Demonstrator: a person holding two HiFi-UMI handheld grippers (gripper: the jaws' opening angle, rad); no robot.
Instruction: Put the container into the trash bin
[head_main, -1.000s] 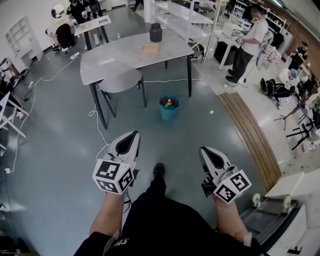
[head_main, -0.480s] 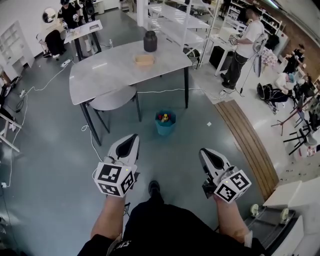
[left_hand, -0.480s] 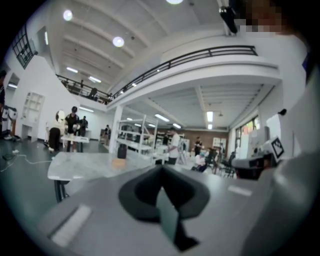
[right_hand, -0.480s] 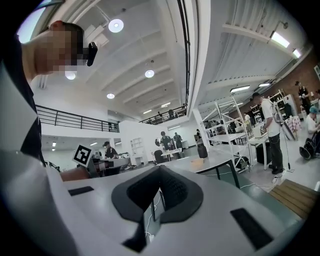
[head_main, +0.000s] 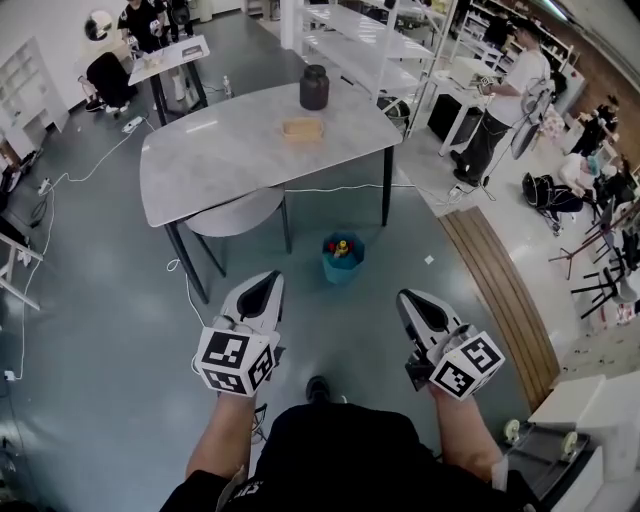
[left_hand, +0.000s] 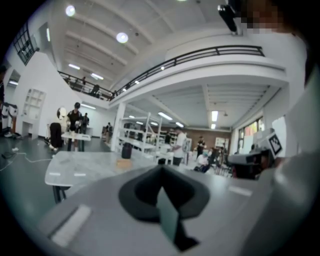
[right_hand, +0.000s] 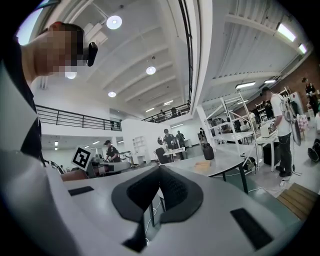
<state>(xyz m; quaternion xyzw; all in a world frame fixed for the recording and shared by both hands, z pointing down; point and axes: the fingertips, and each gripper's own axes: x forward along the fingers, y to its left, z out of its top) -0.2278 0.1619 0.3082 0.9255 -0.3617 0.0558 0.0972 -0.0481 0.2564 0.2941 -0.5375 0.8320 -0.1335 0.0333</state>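
Left gripper (head_main: 266, 278) and right gripper (head_main: 408, 298): jaws together, both empty. Tan container (head_main: 303, 128) on table (head_main: 220, 150); trash bin (head_main: 340, 271) on floor nearby.

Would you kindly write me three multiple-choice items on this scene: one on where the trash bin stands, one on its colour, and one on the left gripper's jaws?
1. Where does the trash bin stand?
A on the floor beside the table
B on its top
C hung from its edge

2. What colour is the trash bin?
A red
B white
C teal

3. How do the left gripper's jaws stand?
A together, empty
B wide apart
C shut on a thing

Answers:
1 A: it sits on the floor near a table leg.
2 C: its wall is teal.
3 A: the jaws meet with nothing between them, and the container lies on the table.
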